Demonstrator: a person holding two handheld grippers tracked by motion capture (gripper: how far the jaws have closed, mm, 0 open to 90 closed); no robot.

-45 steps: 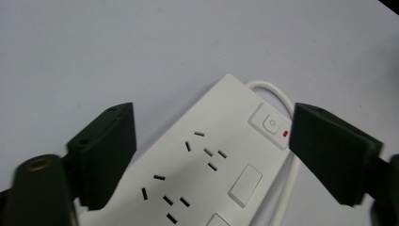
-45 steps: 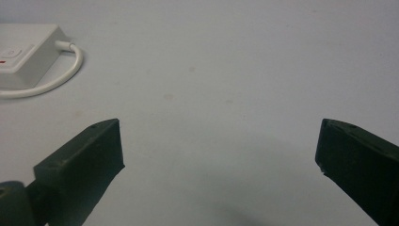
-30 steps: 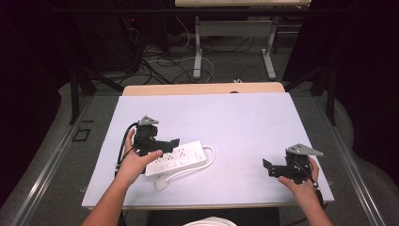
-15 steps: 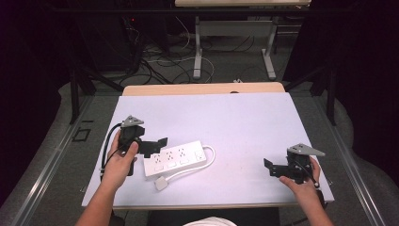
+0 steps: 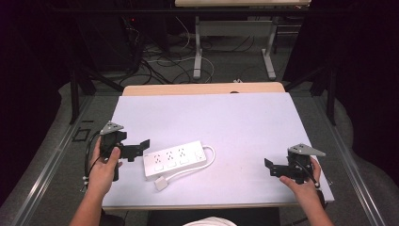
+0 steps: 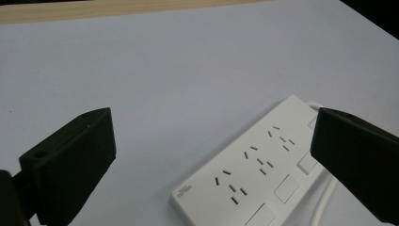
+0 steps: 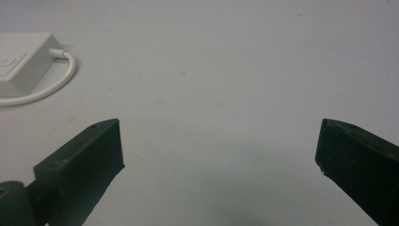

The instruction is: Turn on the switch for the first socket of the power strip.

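A white power strip lies on the white table, left of centre, with its cord looped round its right end and its white plug in front. My left gripper sits just left of the strip, open, jaws pointing at it and apart from it. In the left gripper view the power strip lies low between the wide jaws. My right gripper rests near the table's front right, open and empty. The right gripper view catches the strip's end and the cord at upper left.
A wooden strip edges the table's far side. Beyond it stand desk legs and tangled floor cables. Dark curtains close in on both sides.
My left gripper has drawn back leftward off the power strip, which stays lying on the table. The right gripper has stayed put.
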